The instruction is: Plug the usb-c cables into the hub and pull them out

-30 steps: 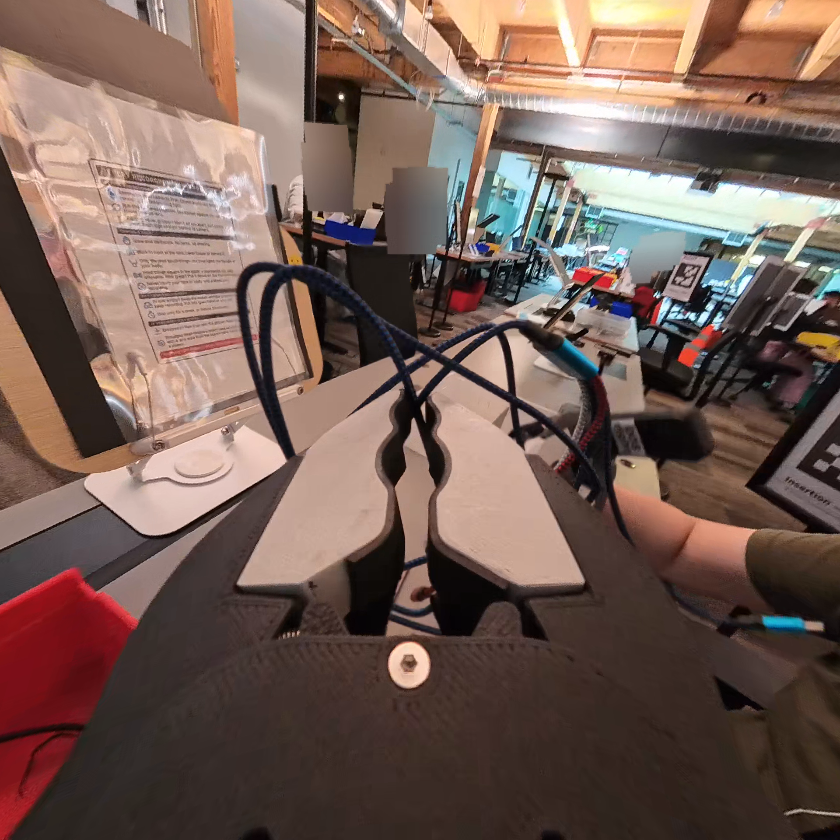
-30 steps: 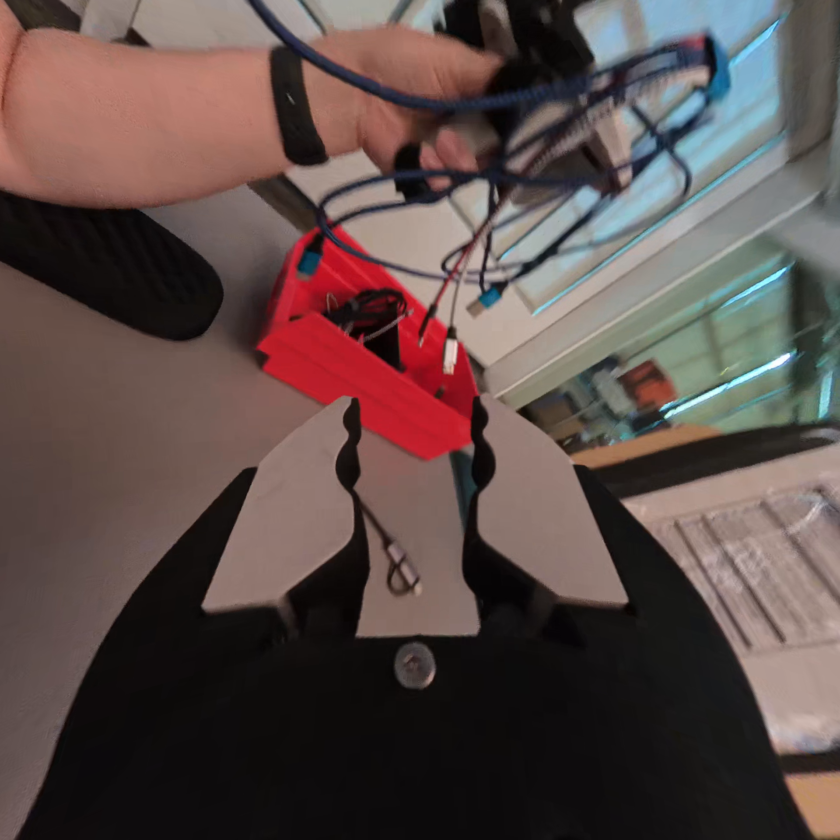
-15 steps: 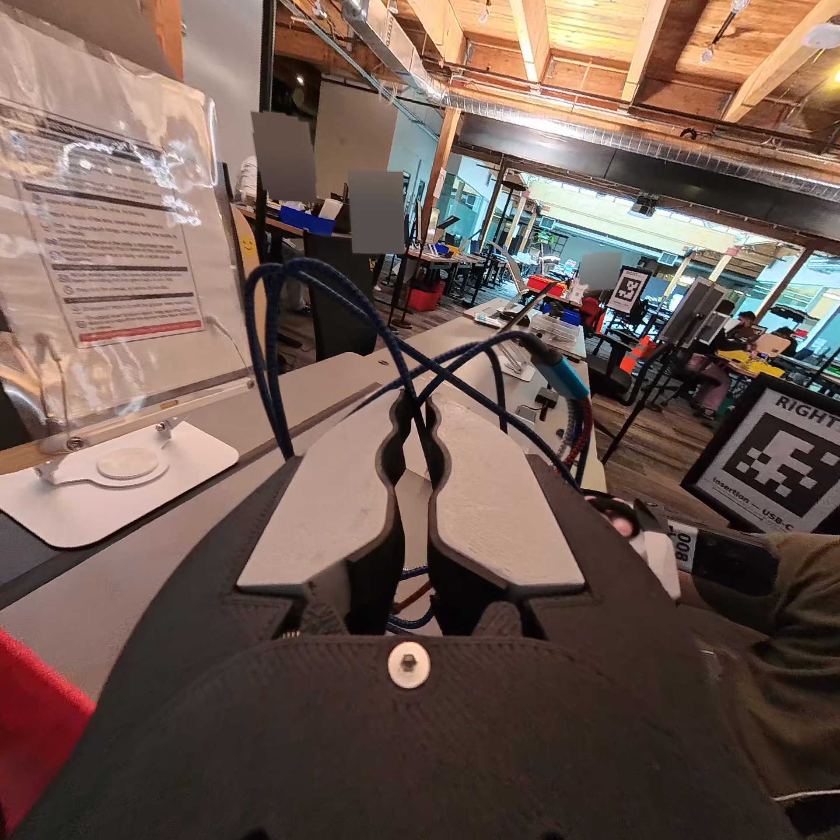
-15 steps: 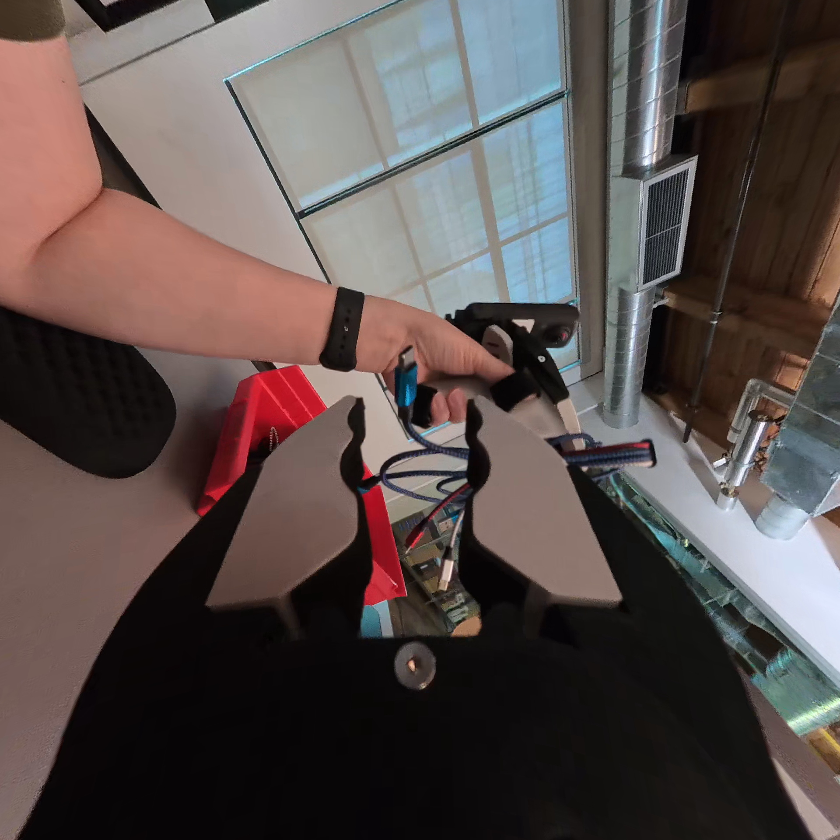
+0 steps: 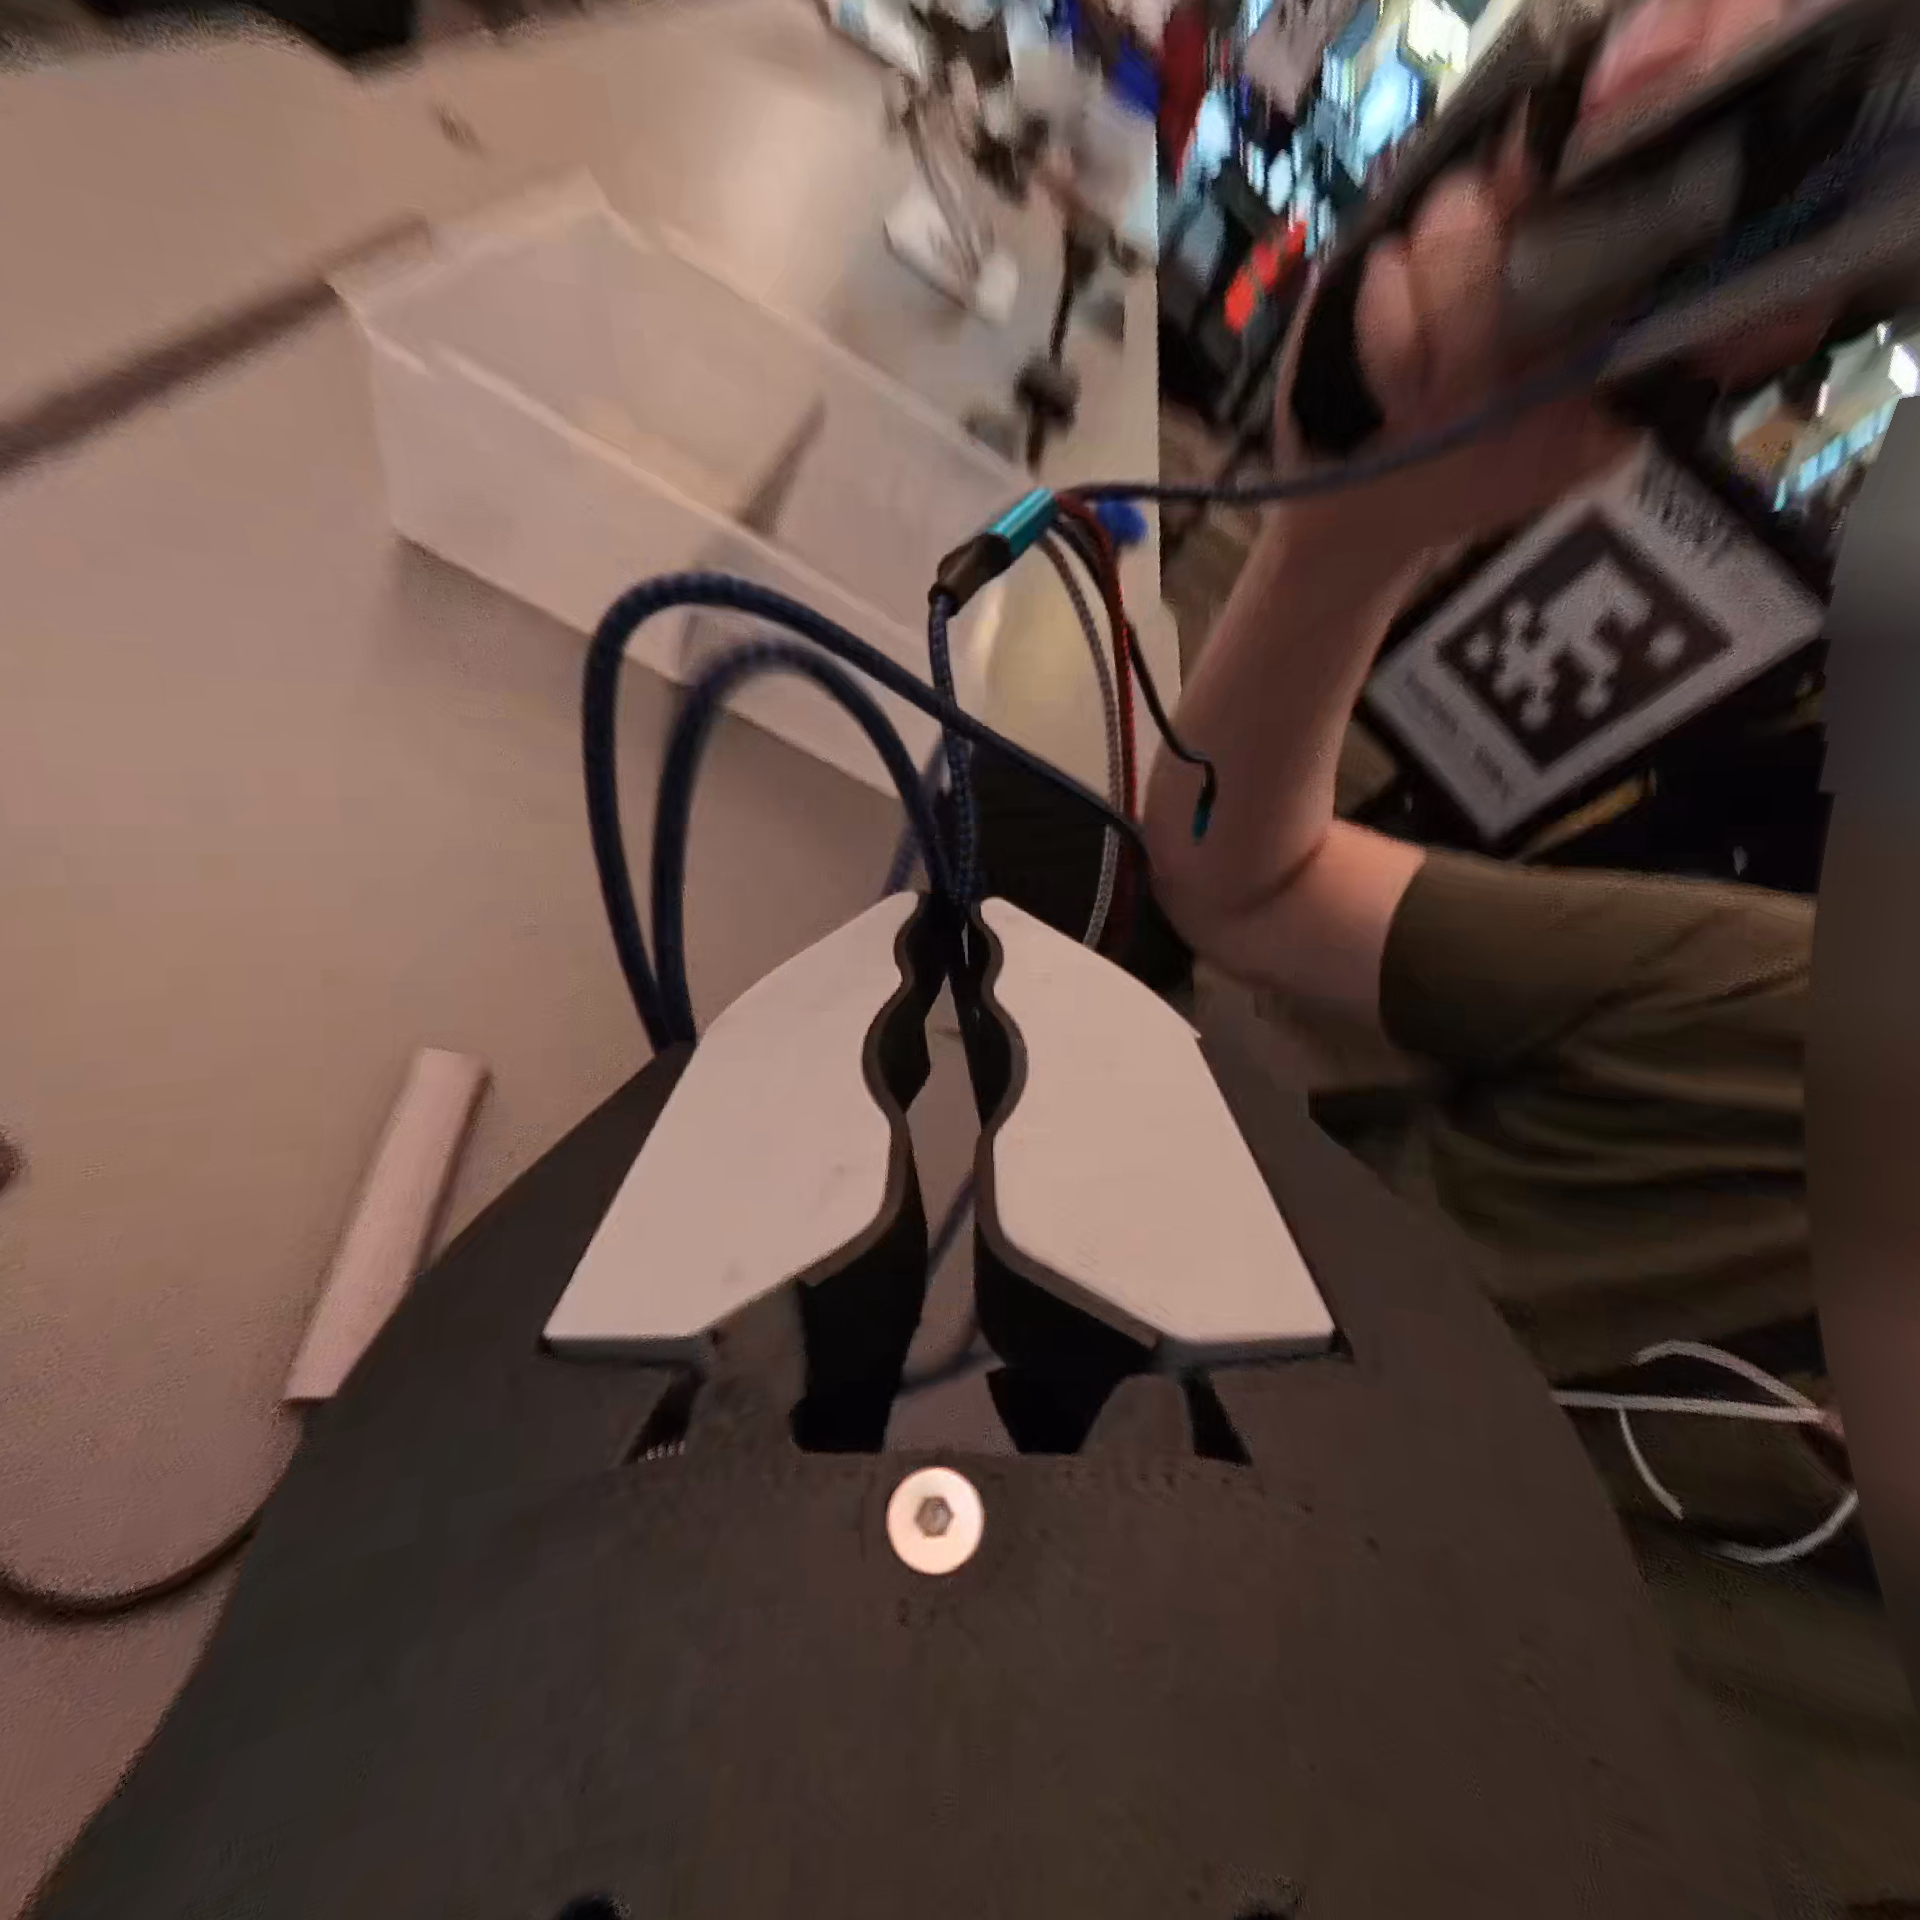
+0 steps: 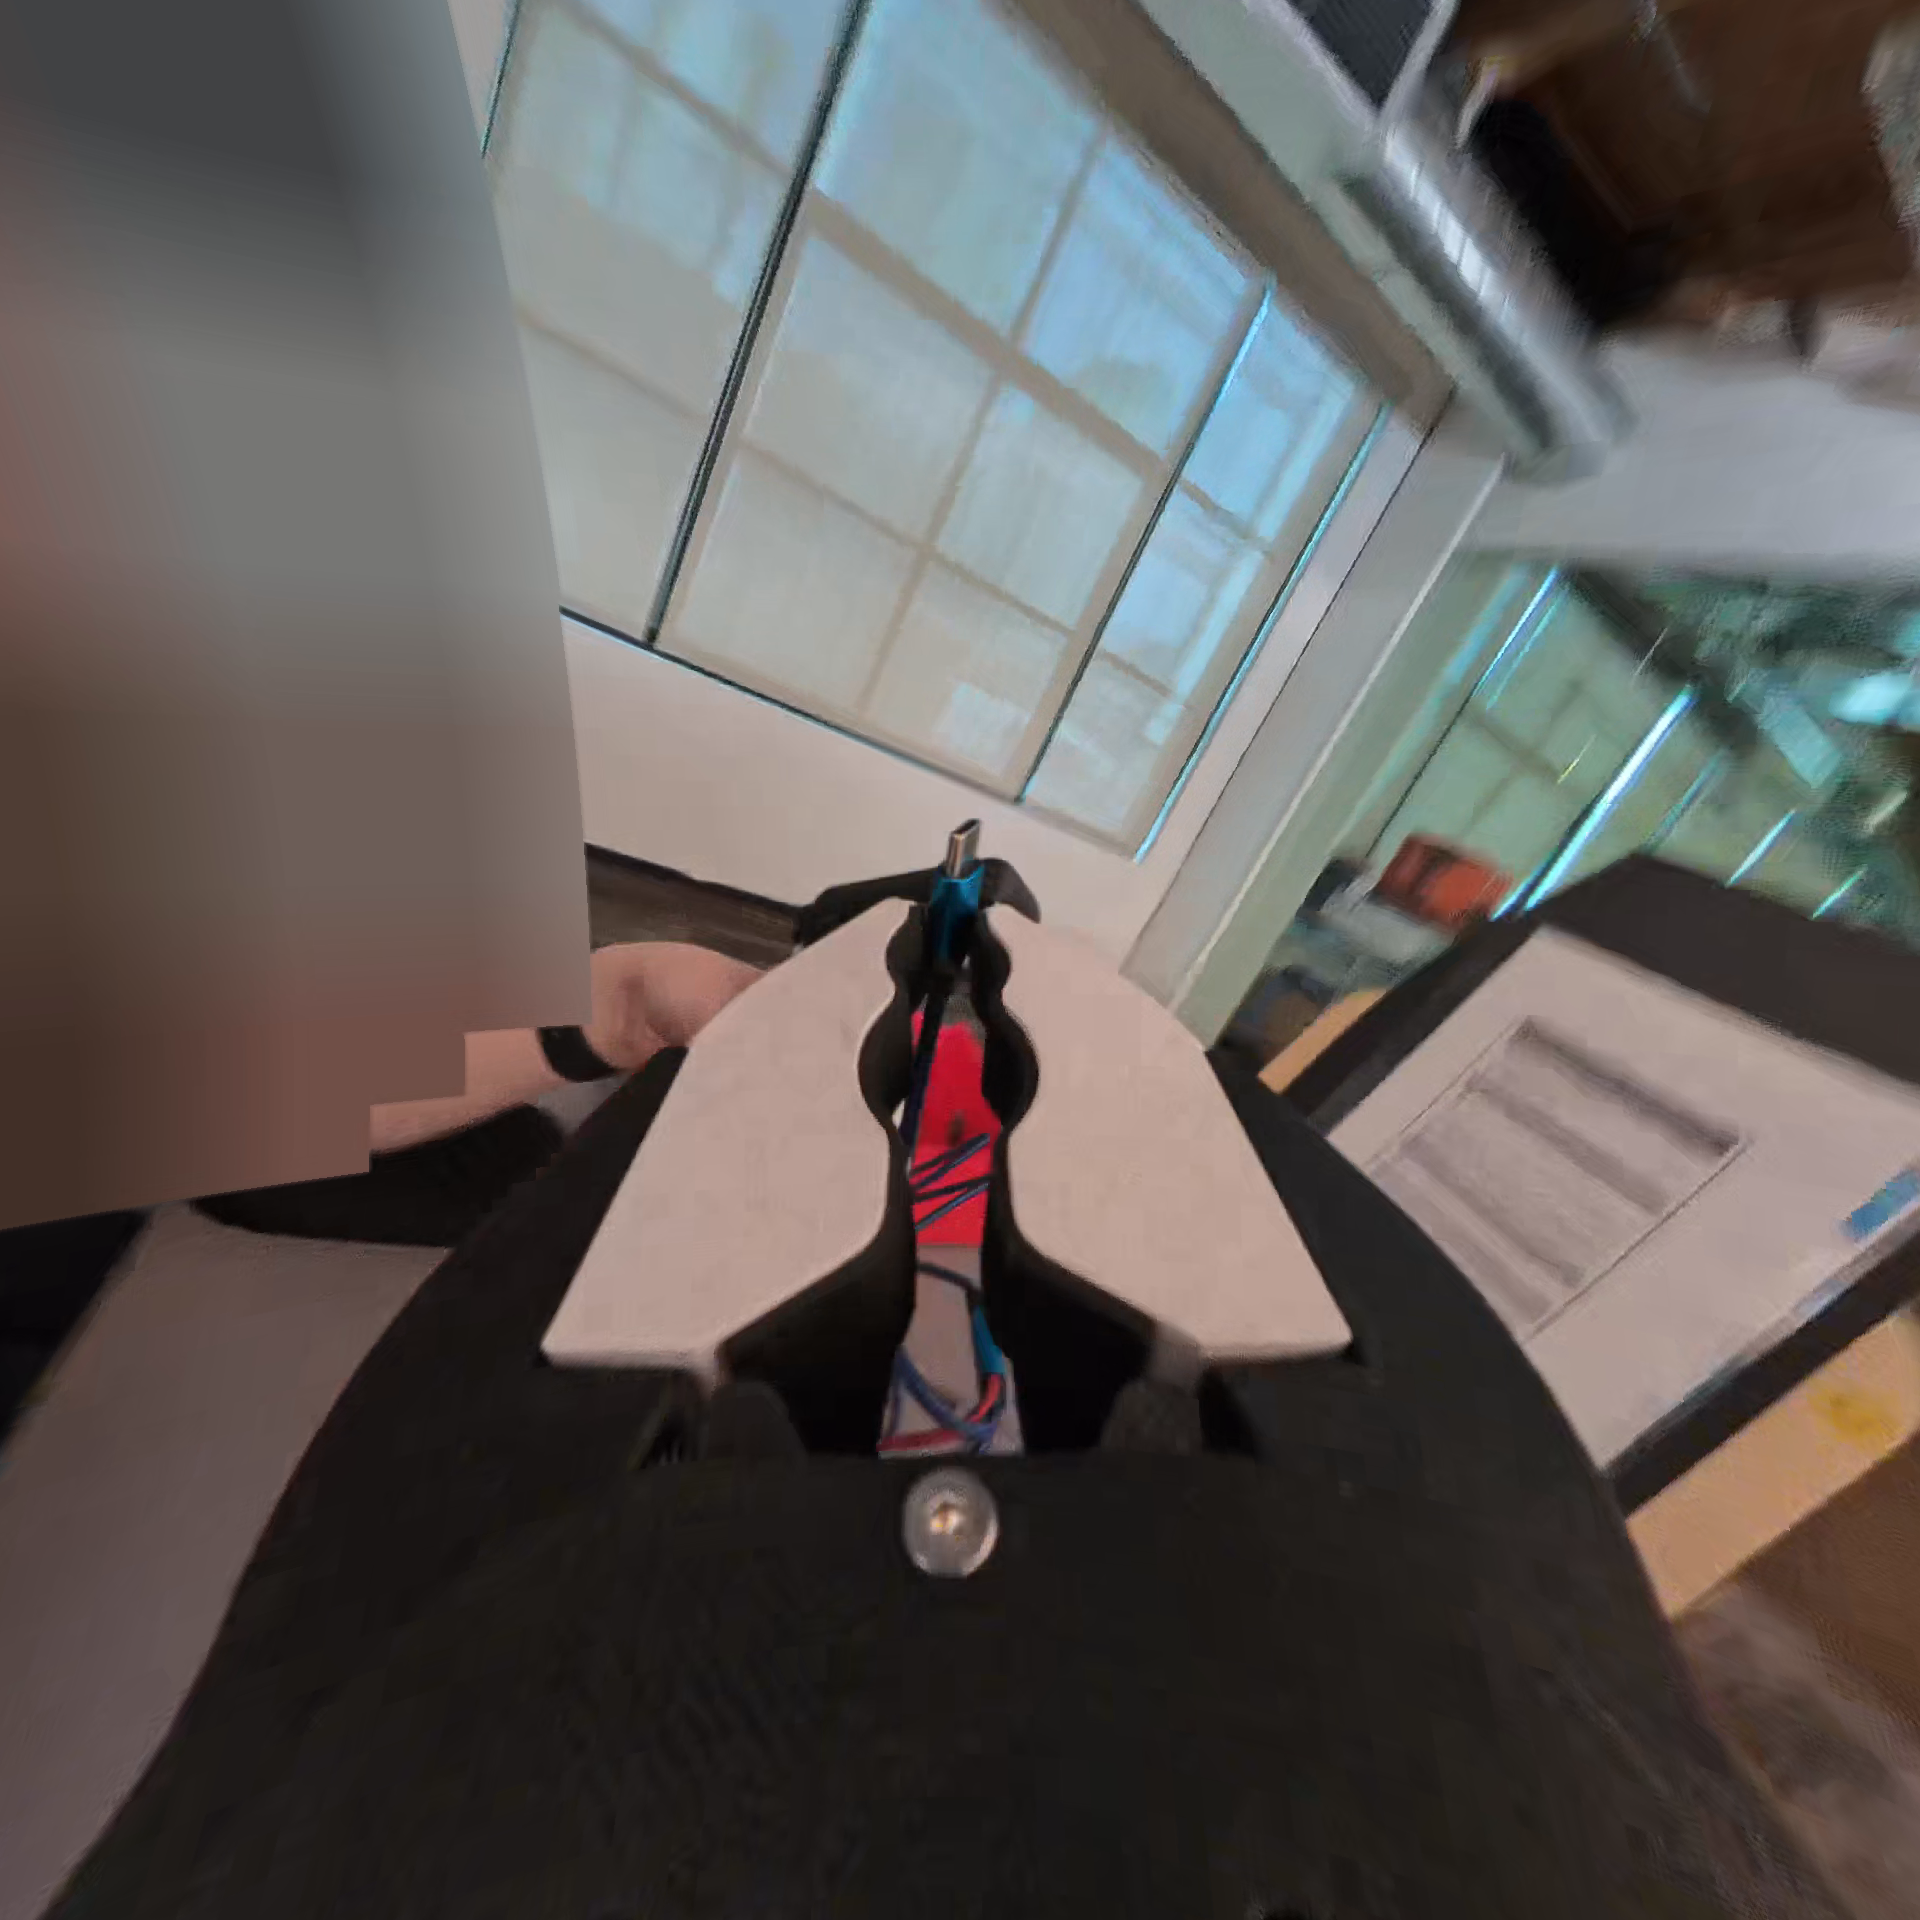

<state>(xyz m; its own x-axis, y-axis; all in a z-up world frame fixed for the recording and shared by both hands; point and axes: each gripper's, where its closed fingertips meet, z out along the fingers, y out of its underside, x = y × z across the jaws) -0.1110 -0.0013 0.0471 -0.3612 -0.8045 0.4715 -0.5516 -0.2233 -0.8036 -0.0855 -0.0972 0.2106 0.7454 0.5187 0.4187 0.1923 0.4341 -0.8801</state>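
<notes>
My left gripper [image 5: 951,912] is shut on a bundle of dark blue braided cables [image 5: 634,727] that loop up and out past its tips. A teal plug [image 5: 1020,520] and red and grey braided cables [image 5: 1117,707] hang from the same bundle. My right gripper [image 6: 956,925] is shut on a blue USB-C plug [image 6: 954,899], whose metal tip sticks out beyond the fingertips. Its cable runs back between the fingers. In the left wrist view the right gripper [image 5: 1662,156] shows blurred at the top right, with a thin blue cable [image 5: 1403,457] leading to it. No hub is in view.
A white box [image 5: 623,416] stands on the beige table behind the cables. A framed black-and-white marker board [image 5: 1590,644] is at the right. The person's forearm [image 5: 1268,727] crosses close to my left fingertips. A red bin [image 6: 951,1122] shows between my right fingers. Across from one pair of fingers to the other is roughly 20 cm.
My right gripper was open and has shut on the blue USB-C plug. Both cameras have swung sharply. My left gripper still holds the cable bundle.
</notes>
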